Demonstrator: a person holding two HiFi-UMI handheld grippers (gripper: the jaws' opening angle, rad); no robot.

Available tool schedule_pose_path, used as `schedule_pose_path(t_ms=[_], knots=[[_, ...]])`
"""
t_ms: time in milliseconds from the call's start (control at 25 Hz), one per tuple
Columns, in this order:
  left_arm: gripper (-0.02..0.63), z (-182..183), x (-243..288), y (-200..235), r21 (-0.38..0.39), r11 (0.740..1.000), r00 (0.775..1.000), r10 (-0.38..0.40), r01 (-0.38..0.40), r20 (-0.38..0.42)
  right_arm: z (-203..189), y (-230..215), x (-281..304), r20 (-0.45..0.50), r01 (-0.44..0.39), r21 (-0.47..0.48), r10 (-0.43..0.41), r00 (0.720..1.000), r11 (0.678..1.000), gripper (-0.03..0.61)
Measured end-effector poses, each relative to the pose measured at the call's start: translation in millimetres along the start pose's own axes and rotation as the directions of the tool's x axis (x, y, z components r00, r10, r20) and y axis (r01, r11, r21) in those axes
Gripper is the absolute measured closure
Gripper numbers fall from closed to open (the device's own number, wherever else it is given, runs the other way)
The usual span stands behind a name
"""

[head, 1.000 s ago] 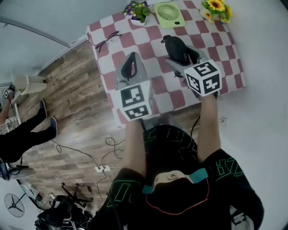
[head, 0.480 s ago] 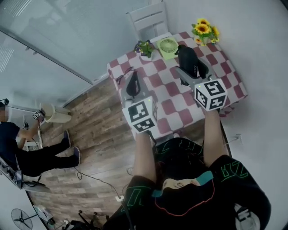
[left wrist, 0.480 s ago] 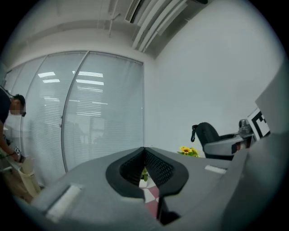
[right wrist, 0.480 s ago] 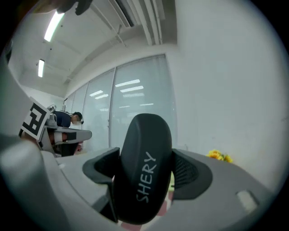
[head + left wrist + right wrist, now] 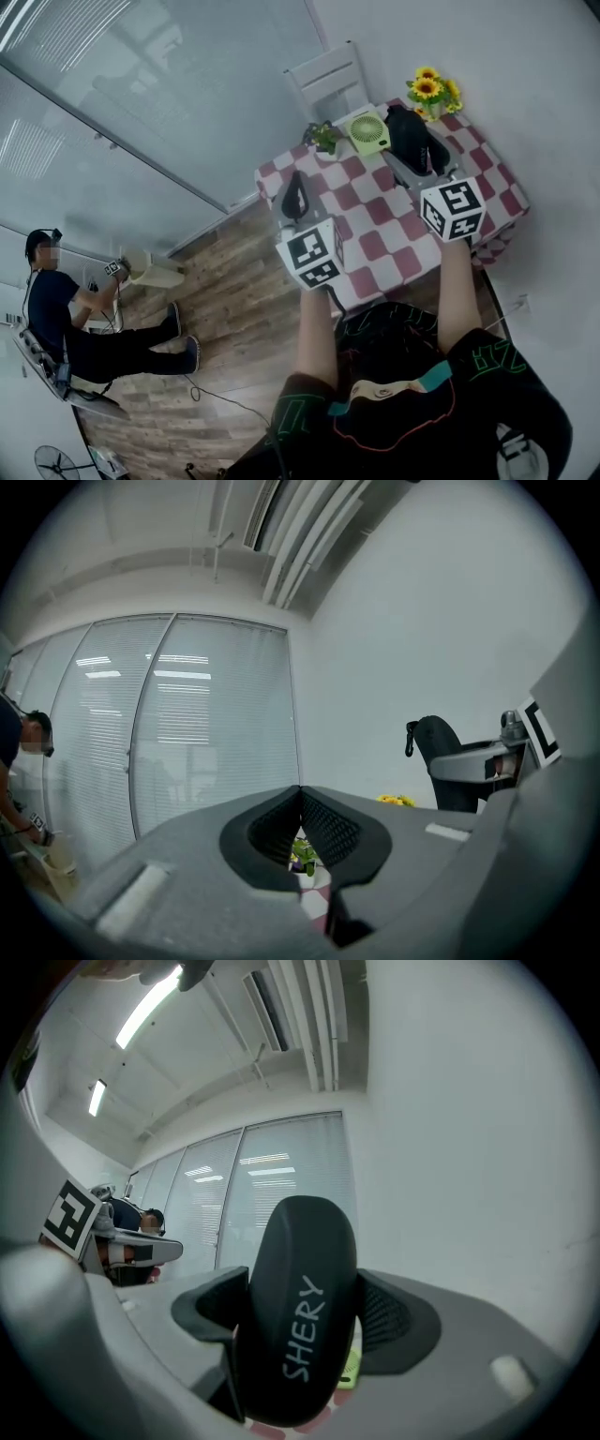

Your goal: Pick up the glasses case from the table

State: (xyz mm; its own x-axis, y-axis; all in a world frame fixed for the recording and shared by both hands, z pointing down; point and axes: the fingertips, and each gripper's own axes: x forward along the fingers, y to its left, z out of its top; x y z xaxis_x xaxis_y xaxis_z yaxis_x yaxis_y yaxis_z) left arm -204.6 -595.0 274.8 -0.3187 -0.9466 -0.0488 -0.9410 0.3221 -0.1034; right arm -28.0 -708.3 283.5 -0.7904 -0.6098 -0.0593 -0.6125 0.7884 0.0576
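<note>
The black glasses case [image 5: 409,133], printed "SHERY", stands upright between the jaws of my right gripper [image 5: 412,142], held above the far side of the checkered table [image 5: 375,246]. In the right gripper view the case [image 5: 295,1326] fills the gap, and both pads [image 5: 392,1321] press on its sides. My left gripper [image 5: 293,192] hovers over the table's left part. Its jaws meet at the tips, and nothing is between them [image 5: 300,794]. From the left gripper view, the case [image 5: 437,759] shows at the right, well off the table.
At the table's far edge are a green fan [image 5: 367,131], a sunflower pot [image 5: 430,90] and a small potted plant [image 5: 322,137]. A white chair [image 5: 328,77] stands behind the table. A person [image 5: 58,309] crouches on the wooden floor at far left. Cables lie on the floor.
Both grippers have risen, and the table looks smaller and farther below them. The case stays in the right gripper. The head view has swung up and now takes in the chair and the glass wall.
</note>
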Motion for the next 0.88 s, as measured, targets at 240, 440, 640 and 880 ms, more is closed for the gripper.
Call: schedule_pose_path(t_ms=[240,440,640,880], knots=[[0.604,-5,-1,-4,-0.015,1.000,1.000,-0.004,0.004,-0.002,2,1,-1,0.015,-0.011,-0.009,0.011,1.000,1.000,0.219],[0.604,-7,0,-5,-0.022,1.000,1.000,0.001,-0.001,-0.001,-1,-2,-3,0.005,-0.012,-0.016,0.012,1.000,1.000,0.219],[0.604,-13,1,-9,-0.031,1.000,1.000,0.001,-0.001,-0.008,-3,-6,-3,0.000,-0.014,-0.023,0.014,1.000,1.000,0.219],[0.604,-21,14,-4,-0.032,0.999,1.000,0.008,-0.009,-0.021,-9,-8,12,-0.010,-0.027,-0.034,0.027,1.000,0.999,0.219]])
